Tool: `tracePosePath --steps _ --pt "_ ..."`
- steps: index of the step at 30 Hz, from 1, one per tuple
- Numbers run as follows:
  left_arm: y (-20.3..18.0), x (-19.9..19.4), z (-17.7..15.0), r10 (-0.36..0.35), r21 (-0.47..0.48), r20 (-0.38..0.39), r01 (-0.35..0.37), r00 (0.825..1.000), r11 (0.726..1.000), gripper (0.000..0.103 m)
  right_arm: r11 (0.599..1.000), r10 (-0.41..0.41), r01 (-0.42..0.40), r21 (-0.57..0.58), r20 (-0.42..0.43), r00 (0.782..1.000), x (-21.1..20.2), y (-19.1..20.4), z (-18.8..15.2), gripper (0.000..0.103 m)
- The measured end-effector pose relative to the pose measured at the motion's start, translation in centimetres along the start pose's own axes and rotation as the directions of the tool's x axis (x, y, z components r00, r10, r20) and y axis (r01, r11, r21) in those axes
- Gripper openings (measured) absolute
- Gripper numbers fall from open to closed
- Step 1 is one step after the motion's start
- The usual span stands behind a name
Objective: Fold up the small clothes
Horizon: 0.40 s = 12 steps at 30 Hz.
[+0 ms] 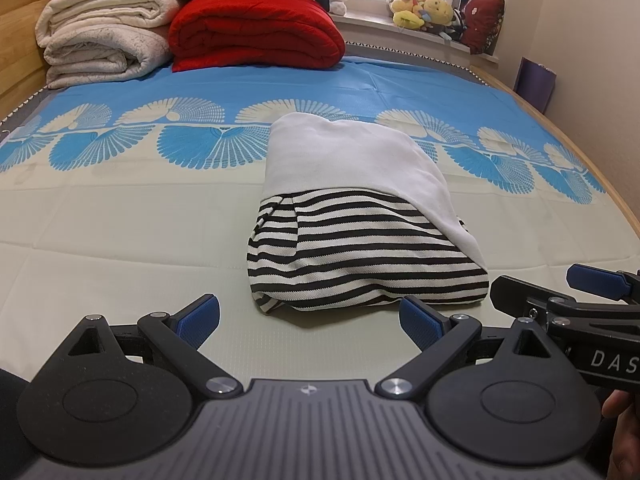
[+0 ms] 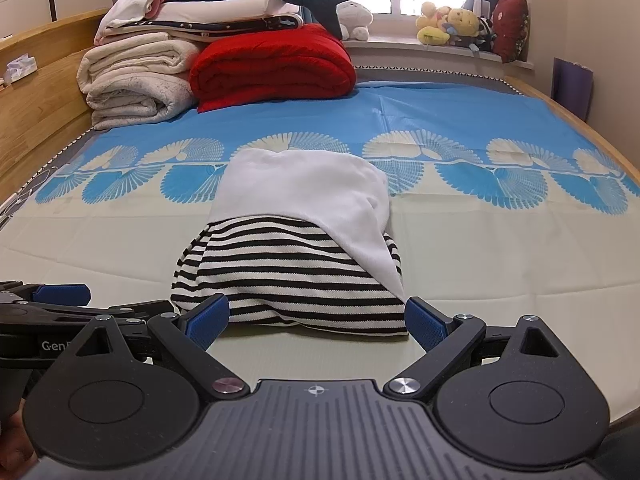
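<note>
Both grippers hang low over the near part of the bed, spread wide and holding nothing: the left gripper [image 1: 310, 318] has its blue pads well apart, and the right gripper [image 2: 316, 318] is splayed the same way. They sit side by side, the right one's finger showing at the right edge of the left wrist view. Just ahead of them lies the folded garment [image 1: 360, 220], a black-and-white striped top with a plain white layer folded over its far half and down its right side. Its long axis runs away from the grippers, near hem to far fold. In the right wrist view the striped hem [image 2: 288, 312] sits directly between the pads, almost touching them; in the left wrist view the bundle lies ahead and a little to the right. So the right gripper looks nearer and squarer to it. Beyond, the bed sheet [image 1: 120, 220] turns blue, and at the far end rest a red quilt [image 1: 256, 32] and cream blankets [image 1: 104, 40].
</note>
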<state>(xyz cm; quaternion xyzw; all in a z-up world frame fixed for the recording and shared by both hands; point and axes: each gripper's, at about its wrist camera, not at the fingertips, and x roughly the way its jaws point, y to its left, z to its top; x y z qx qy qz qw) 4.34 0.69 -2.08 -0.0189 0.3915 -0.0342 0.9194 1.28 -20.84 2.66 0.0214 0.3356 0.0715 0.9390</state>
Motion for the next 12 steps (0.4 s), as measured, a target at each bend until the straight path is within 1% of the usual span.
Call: tracePosePath --steps 12 --pt "-0.03 0.04 0.0 0.0 0.0 -0.003 0.0 1.0 1.0 0.098 1.0 -0.001 0.001 0.0 -0.001 1.0 0.02 -0.04 0.06 0.095"
